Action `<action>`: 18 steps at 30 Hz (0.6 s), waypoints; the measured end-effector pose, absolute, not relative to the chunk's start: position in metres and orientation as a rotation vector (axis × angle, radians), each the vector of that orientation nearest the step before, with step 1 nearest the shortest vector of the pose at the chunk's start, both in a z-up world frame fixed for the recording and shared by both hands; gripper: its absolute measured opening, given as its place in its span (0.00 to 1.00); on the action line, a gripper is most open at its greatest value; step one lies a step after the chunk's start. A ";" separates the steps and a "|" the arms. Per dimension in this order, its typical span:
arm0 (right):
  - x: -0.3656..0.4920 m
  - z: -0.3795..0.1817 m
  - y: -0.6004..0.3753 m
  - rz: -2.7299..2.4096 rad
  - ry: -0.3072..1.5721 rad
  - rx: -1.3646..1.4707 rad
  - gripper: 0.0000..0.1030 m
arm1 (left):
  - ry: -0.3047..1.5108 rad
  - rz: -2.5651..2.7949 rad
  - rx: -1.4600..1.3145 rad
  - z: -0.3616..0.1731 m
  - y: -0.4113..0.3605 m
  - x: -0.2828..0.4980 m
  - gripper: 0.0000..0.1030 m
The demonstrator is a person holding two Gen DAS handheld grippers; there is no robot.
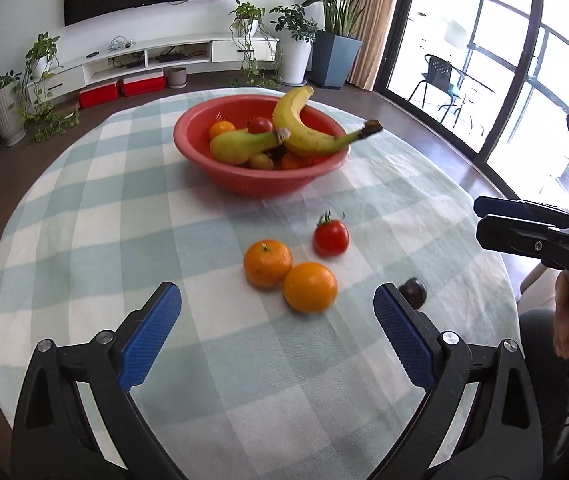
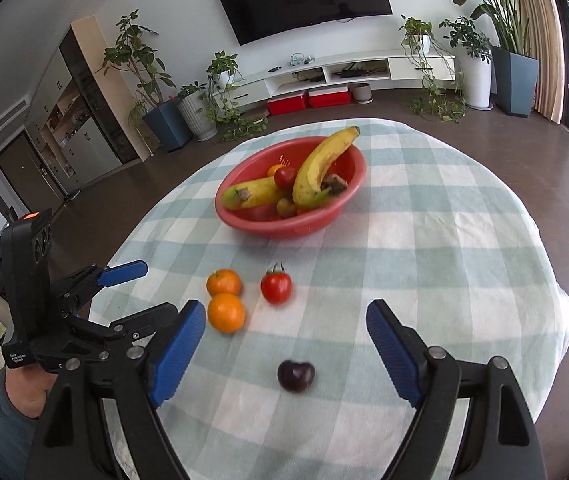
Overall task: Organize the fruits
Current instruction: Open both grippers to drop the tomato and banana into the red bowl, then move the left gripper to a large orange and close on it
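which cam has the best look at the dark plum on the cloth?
Right wrist view: the dark plum lies whole and unobstructed on the checked tablecloth, just ahead of the open right gripper. In the left wrist view only its top shows, the rest hidden behind the left gripper's blue finger pad.

My left gripper [image 1: 277, 334] wide open, empty; two oranges [image 1: 267, 263], tomato [image 1: 331, 237] near; red bowl [image 1: 244, 178] far on bench [image 1: 84, 216].

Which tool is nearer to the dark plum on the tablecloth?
Right. The dark plum lies between the open fingers of the right tool. The left tool has it outside, beside its right finger.
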State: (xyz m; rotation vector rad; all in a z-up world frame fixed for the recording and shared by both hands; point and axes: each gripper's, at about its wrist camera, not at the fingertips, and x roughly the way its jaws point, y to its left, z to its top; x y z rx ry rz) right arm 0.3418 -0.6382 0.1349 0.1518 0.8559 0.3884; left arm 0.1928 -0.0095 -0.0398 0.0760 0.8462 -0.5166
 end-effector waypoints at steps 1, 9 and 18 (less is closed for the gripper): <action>0.334 0.131 -0.638 0.386 0.861 0.155 0.82 | 0.854 -0.517 0.078 -0.045 -0.010 0.186 0.95; 0.297 0.104 -0.636 0.359 0.896 0.152 0.82 | 0.895 -0.527 0.086 -0.068 -0.019 0.165 0.95; 0.295 0.098 -0.635 0.351 0.897 0.163 0.78 | 0.872 -0.521 0.099 -0.059 -0.043 0.192 0.92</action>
